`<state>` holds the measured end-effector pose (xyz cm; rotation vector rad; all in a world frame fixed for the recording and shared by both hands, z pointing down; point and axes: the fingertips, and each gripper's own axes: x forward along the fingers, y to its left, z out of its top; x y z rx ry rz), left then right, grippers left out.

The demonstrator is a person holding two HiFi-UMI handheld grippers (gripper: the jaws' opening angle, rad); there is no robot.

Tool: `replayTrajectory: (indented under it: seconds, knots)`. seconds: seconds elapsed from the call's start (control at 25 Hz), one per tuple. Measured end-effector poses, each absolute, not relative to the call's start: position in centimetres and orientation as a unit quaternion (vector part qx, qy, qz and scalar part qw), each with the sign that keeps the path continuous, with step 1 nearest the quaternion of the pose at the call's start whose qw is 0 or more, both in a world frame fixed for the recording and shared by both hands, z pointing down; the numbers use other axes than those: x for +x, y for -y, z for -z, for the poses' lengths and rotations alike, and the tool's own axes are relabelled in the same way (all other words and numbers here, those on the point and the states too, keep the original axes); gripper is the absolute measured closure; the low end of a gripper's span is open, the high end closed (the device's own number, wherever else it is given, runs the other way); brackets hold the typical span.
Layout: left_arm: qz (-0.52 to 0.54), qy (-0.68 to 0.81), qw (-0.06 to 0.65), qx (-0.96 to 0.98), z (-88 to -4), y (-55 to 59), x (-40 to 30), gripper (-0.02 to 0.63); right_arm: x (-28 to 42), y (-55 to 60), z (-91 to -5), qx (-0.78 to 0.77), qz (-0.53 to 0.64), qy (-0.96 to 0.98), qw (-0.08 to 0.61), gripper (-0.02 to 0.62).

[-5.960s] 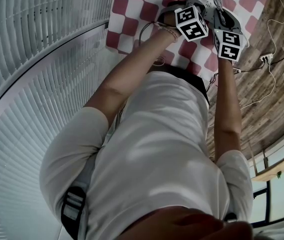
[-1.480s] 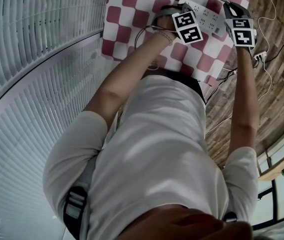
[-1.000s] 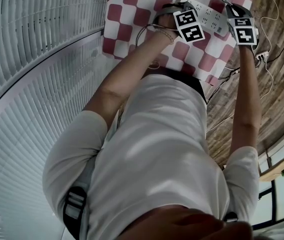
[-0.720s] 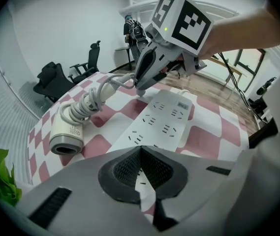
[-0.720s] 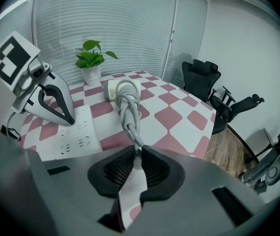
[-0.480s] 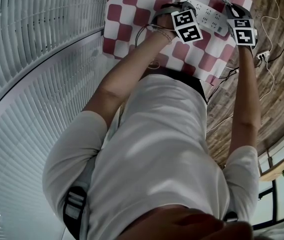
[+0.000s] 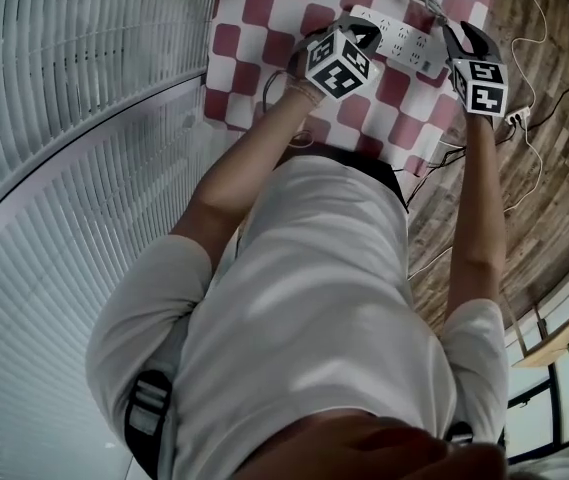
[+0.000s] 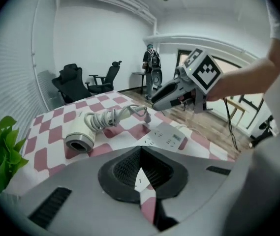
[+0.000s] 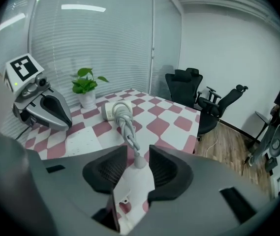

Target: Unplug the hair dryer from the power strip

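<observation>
Right gripper view, checked table (image 9: pixel 171 124) by blinds (image 9: pixel 95 48), pot (image 9: pixel 86 101) holding plant (image 9: pixel 85 80), left gripper (image 8: pixel 140 165) closed and empty, right gripper (image 9: pixel 139 157) opening, plug (image 9: pixel 131 187) between its jaws.

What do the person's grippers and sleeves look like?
Both the left gripper and the right gripper have grey shells, black ribbed pads and a white cube with black square markers. The right's jaws are opening, a white plug between them. The shirt is white and short-sleeved.
</observation>
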<state>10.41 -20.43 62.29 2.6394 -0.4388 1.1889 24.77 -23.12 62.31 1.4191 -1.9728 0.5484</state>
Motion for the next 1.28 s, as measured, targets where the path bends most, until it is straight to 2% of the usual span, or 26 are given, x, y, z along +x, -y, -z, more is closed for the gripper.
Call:
replayTrajectory:
  seconds: [0.16,0.56,1.28]
  knots:
    - [-0.347,0.166,0.149,0.911,-58.6,20.8,10.5,0.577,24.6,22.7,-58.7,0.563,-0.205,0.754,0.270,0.448]
    - [-0.214,0.189,0.159,0.945,-48.7,19.9,10.1,0.577,20.9,19.1,-49.9,0.580,-0.170,0.777,0.175,0.471]
    - [-0.074,0.179,0.108,0.975,-35.0,13.6,8.3,0.577,14.3,12.7,-35.9,0.567,-0.123,0.810,0.085,0.528]
